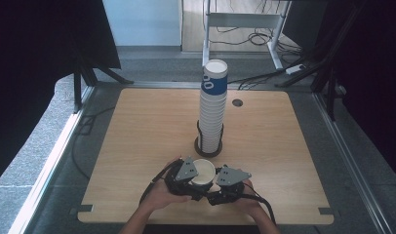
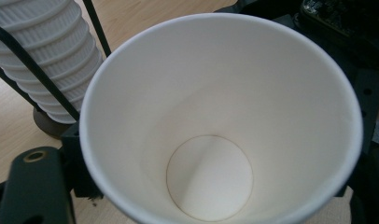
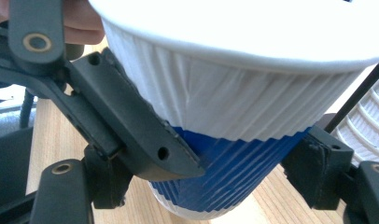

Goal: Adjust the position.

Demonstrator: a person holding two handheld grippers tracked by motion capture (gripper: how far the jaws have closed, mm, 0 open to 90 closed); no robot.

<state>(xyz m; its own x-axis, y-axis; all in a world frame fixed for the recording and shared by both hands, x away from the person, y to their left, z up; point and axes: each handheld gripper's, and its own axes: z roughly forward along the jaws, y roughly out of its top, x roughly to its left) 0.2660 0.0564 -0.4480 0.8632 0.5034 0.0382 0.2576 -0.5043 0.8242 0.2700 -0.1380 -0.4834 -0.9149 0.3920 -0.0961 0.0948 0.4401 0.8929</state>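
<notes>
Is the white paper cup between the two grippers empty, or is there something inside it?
Empty. The left gripper view looks straight into the white ribbed paper cup, and its bare round bottom shows, with no liquid or object.

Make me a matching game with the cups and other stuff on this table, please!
Things:
1. single paper cup
2. stack of paper cups
3. cup holder
4. cable hole

Descriptions:
A. black wire, with a round base
B. small dark circle in the wooden table, to the right of the stack in the high view
C. on its own, nearest the table's front edge
D. tall and upright in the middle of the table

Pairs: 1-C, 2-D, 3-A, 4-B
</notes>
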